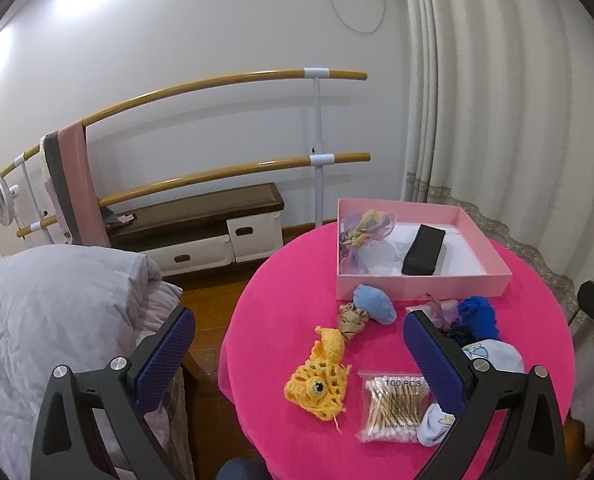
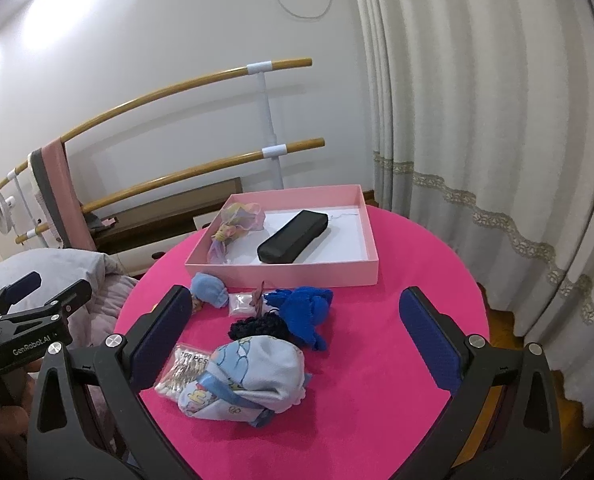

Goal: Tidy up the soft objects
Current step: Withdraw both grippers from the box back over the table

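A pink box (image 1: 421,286) (image 2: 289,274) on the round pink table holds a pastel organza scrunchie (image 1: 363,232) (image 2: 237,228) and a black case (image 1: 423,250) (image 2: 293,236). In front of it lie a light blue sock ball (image 1: 375,304) (image 2: 211,290), a beige scrunchie (image 1: 351,322), a yellow crochet fish (image 1: 321,384), a blue knit piece (image 1: 477,316) (image 2: 305,312), a dark scrunchie (image 2: 259,326) and a pale blue printed cloth (image 2: 253,380). My left gripper (image 1: 299,354) is open, above the table's left edge. My right gripper (image 2: 297,334) is open, above the printed cloth.
A bag of cotton swabs (image 1: 393,406) (image 2: 181,368) and a small clear packet (image 2: 243,302) lie among the soft items. A bed with grey bedding (image 1: 57,320) stands left of the table. Curtains (image 2: 477,120) hang to the right; a wooden rail rack (image 1: 217,128) stands behind.
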Action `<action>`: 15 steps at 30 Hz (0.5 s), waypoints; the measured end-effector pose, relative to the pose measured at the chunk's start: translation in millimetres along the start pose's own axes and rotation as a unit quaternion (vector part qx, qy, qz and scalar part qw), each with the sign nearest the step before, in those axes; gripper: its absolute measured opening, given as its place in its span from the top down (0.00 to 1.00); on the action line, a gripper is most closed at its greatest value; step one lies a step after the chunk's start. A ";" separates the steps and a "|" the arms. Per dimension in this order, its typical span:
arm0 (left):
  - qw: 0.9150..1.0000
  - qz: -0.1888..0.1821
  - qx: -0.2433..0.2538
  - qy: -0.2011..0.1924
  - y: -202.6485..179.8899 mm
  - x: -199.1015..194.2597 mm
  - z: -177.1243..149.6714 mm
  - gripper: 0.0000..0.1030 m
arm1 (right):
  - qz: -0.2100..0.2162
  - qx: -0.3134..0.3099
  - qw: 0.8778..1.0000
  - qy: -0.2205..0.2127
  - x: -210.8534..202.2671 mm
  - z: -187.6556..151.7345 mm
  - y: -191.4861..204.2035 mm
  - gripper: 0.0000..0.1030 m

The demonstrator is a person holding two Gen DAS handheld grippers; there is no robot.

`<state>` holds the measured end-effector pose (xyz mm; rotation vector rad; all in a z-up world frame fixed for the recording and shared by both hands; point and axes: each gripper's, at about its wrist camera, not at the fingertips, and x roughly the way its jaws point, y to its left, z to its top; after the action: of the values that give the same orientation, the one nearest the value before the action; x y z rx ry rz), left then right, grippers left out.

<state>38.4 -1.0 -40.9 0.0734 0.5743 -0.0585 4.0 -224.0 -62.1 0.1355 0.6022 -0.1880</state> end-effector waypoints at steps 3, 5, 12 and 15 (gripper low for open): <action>1.000 -0.001 0.000 -0.001 -2.4 -4.0 -1.6 0.00 | 0.002 -0.001 1.000 -0.003 -3.6 1.2 1.5 0.00; 1.000 -0.001 0.000 0.000 -3.3 -6.1 -2.4 0.00 | 0.003 -0.001 1.000 -0.005 -6.8 1.6 2.3 0.00; 1.000 -0.002 -0.001 0.002 -3.6 -11.6 -4.1 0.00 | 0.003 -0.002 1.000 -0.007 -9.7 2.4 1.8 0.00; 1.000 -0.002 -0.001 0.001 -4.7 -12.5 -4.6 0.00 | 0.004 -0.003 1.000 -0.008 -10.8 4.4 2.8 0.00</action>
<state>25.1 -4.8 -38.2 0.0700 0.5767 -0.0620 -1.7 -220.6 -52.1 0.1299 0.5854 -0.1800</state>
